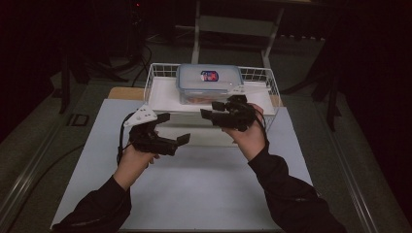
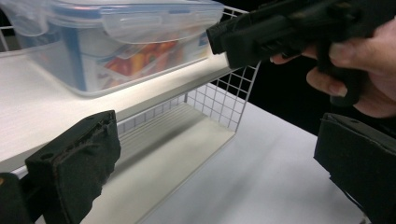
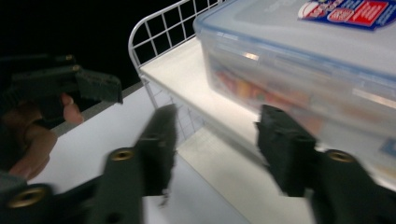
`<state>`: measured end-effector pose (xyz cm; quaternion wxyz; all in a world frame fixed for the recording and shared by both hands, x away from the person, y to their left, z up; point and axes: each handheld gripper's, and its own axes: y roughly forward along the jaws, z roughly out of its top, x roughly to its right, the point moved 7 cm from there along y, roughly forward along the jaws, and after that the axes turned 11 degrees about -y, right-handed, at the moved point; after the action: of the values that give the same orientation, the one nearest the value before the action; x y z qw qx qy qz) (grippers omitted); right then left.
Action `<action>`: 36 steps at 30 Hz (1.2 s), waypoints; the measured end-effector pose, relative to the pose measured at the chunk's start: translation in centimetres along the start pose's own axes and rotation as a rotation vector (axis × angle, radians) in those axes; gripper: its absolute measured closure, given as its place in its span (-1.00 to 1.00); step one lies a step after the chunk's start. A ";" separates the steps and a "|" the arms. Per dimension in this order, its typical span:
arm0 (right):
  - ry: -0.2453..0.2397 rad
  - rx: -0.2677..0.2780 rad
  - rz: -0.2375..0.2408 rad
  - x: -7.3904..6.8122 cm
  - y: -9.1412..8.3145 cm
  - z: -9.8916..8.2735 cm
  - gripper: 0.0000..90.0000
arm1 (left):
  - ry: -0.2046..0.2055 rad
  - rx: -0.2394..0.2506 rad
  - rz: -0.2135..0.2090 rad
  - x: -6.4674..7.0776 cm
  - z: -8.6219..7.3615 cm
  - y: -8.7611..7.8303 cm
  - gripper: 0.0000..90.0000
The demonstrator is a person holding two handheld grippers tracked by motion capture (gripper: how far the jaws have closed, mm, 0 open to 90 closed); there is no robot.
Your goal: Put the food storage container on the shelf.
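Two hand-held grippers hover over a white table [image 1: 194, 194] in front of a white wire rack [image 1: 262, 77], and a clear plastic food box [image 1: 209, 83] with a snap-on lid sits on the rack's white shelf board [image 1: 160, 94]. The box stands upright and closed, toward the middle of the shelf, with a red and blue label on its lid; through its clear wall some orange and red contents show, too blurred to name. The left gripper [image 1: 173, 128] is held in the person's left hand [image 1: 133, 162] just before the rack's front left edge, its jaws pointing toward the rack and standing well apart with nothing between them; in the left gripper view the two black pads frame the shelf edge and the open space under it without touching either. The right gripper [image 1: 215, 109] is held in the right hand [image 1: 250, 136], raised at the level of the shelf and right in front of the box. Its jaws are parted, and in the right gripper view the gap between them is empty, showing the shelf edge and table beyond, while the right-hand pad appears close against the near wall of the box; motion blur keeps me from telling whether it touches. Neither gripper clamps anything. Both forearms wear dark sleeves [image 1: 291, 194], and the surroundings beyond the table are dim.
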<state>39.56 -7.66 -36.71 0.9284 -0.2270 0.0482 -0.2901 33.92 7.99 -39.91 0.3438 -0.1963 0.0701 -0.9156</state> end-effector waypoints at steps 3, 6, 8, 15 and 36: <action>-0.025 0.030 0.024 -0.6 -0.6 -0.8 -0.48 | 0.029 -0.005 -0.006 0.7 -0.3 0.1 -0.99; -0.026 0.045 0.036 -1.0 -1.3 -1.9 -0.59 | 0.051 -0.008 -0.025 1.4 -0.7 0.2 -0.99; -0.014 0.065 0.044 -1.2 -1.9 -2.6 -0.61 | 0.071 -0.012 -0.033 1.9 -1.1 0.2 -0.99; -0.053 0.064 0.038 -1.9 -3.4 -6.2 -0.69 | 0.097 -0.025 -0.053 2.6 -2.8 0.1 -0.99; 0.001 0.045 -0.004 -1.3 -5.9 -15.6 -0.68 | 0.069 -0.118 -0.046 0.8 -9.8 0.3 -0.99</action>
<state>31.95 -17.39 -48.02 0.9328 -0.2059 0.0415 -0.2930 29.59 7.17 -48.75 0.3081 -0.1860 0.1312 -0.9237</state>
